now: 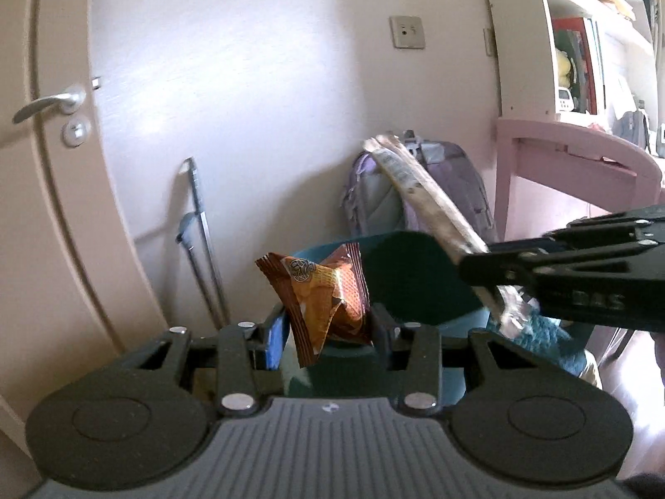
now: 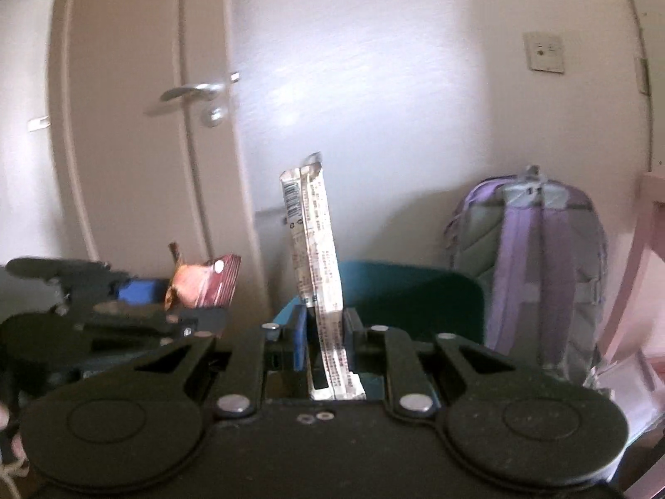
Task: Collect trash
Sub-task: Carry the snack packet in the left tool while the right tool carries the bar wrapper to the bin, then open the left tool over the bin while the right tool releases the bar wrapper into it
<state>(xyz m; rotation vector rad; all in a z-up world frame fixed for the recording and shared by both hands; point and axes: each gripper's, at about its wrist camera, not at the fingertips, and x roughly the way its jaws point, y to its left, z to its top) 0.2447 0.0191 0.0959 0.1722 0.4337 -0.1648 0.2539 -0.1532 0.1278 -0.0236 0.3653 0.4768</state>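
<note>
My left gripper (image 1: 328, 324) is shut on a crumpled orange and brown snack wrapper (image 1: 322, 291), which sticks up between its fingers. The same wrapper (image 2: 208, 280) shows at the left of the right wrist view, in the left gripper (image 2: 195, 312). My right gripper (image 2: 326, 324) is shut on a long white wrapper (image 2: 316, 249) with a barcode, standing upright between its pads. From the left wrist view that white wrapper (image 1: 419, 191) slants up and left out of the right gripper (image 1: 482, 266). Behind both sits a dark teal bin (image 1: 407, 274) (image 2: 411, 295).
A cream door (image 1: 62, 166) with a silver handle (image 1: 50, 104) stands on the left. A purple and grey backpack (image 2: 536, 266) leans on the wall beside a pink desk (image 1: 577, 158) with shelves (image 1: 582, 41) above. A thin metal-framed object (image 1: 199, 228) leans against the wall.
</note>
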